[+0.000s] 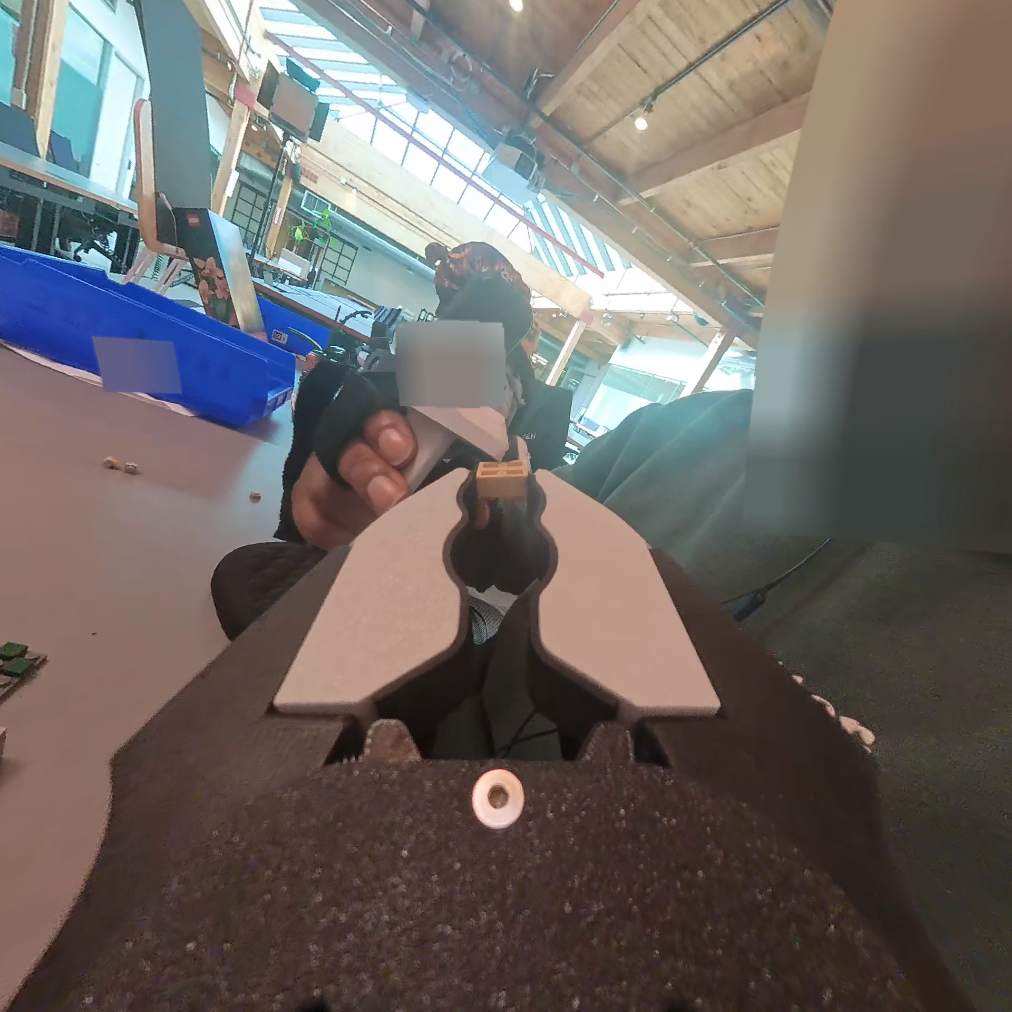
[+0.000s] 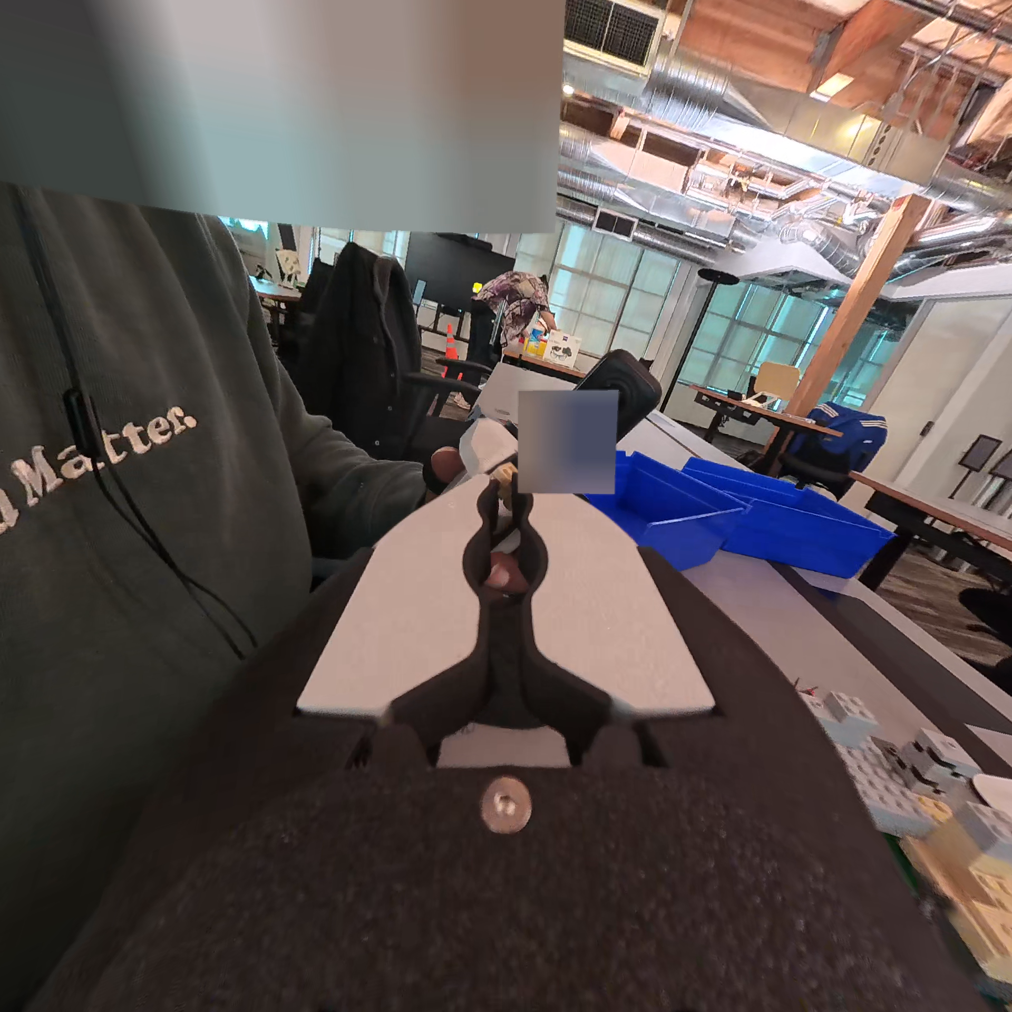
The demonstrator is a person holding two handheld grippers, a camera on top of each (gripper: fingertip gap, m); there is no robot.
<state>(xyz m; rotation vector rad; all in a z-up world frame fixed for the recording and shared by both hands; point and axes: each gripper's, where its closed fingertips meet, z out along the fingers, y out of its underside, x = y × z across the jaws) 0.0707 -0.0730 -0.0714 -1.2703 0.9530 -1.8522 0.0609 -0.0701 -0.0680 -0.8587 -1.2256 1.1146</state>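
Setting: open-plan office or lab loft.
Structure: timber ceiling beams (image 1: pixel 684 148), exposed metal ductwork (image 2: pixel 712 153).
Furnishings: long desks (image 2: pixel 766 405), office chairs (image 2: pixel 454 383).
Storage: blue parts bins (image 2: pixel 766 520).

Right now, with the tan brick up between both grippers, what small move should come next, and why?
Probably ease the right gripper a touch closer to the tan brick before anything opens. The left gripper is shut on the brick above the table; the right gripper's fingertips meet it tip to tip, but whether they grip it is unclear.
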